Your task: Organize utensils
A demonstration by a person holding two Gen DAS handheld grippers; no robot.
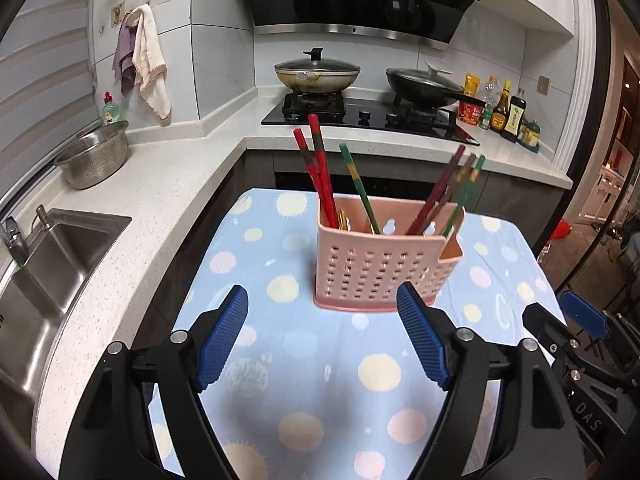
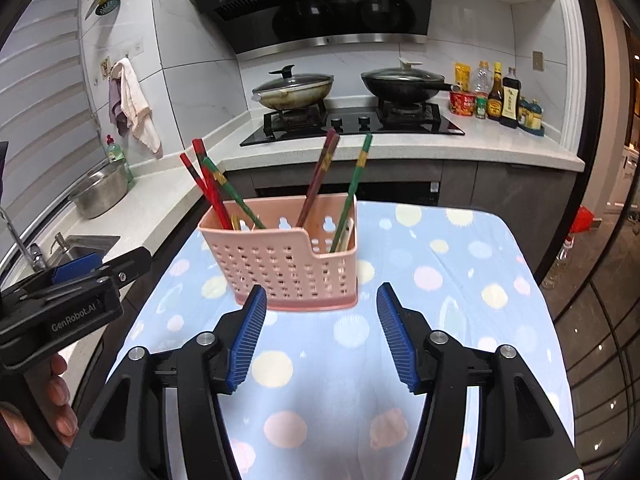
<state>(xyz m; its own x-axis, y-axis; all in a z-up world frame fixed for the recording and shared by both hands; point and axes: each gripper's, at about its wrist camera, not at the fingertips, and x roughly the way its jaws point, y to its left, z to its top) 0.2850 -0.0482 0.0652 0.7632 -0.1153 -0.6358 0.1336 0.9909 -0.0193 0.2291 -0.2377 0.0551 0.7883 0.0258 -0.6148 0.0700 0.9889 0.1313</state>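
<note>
six chopsticks [image 1: 320,168] already stand in the pink holder [image 1: 376,268] on the dotted cloth [image 1: 320,380], with nothing loose lying around it. left gripper [image 1: 322,336] and right gripper [image 2: 322,336] both hang released and empty, so sorting looks about finished.

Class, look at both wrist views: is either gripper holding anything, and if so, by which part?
Nothing is held. The left gripper and right gripper are both open and empty, short of the pink utensil holder.
</note>
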